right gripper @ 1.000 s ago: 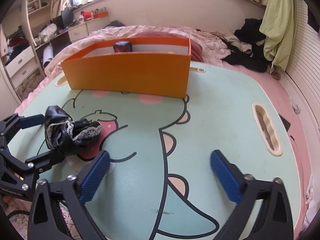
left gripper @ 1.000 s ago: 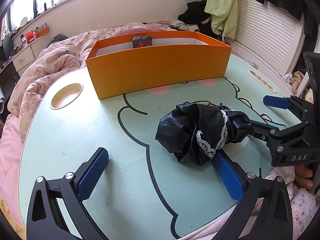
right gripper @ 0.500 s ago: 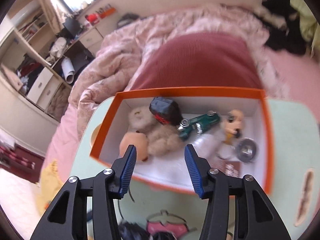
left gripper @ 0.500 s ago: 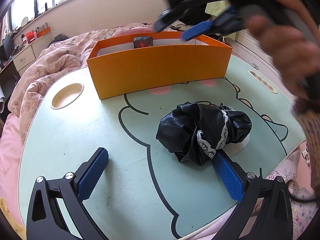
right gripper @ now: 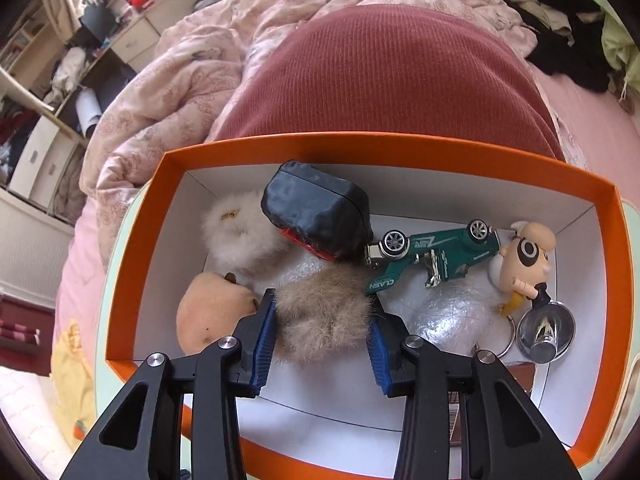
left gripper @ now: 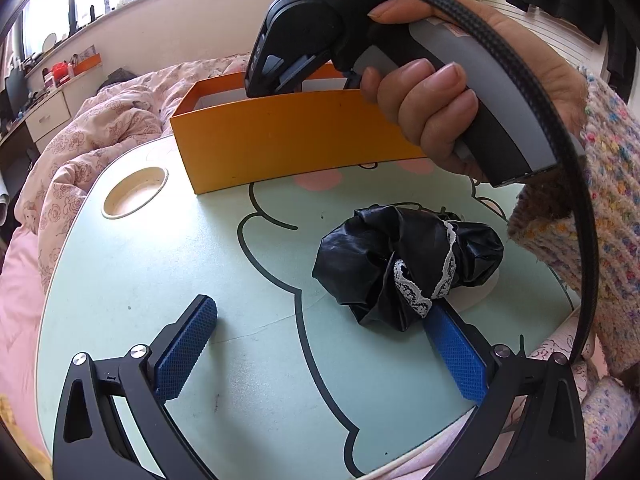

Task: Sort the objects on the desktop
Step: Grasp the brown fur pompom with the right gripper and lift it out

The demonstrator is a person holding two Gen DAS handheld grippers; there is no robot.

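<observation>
White lettering reading "CLASH" is showing on the rear of the green die-cast toy racing car (right gripper: pixel 434 254) lying on its side in the orange cardboard box (right gripper: pixel 472 152); smaller print on its flank is proving illegible. Characters on the black handheld right gripper body (left gripper: pixel 276 56) are appearing too blurred to read.

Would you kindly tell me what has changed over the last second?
The right gripper left the table, swung over the orange box and dropped in, closing around the brown fur ball. The left gripper, open, and the black cloth bundle stayed put.
</observation>
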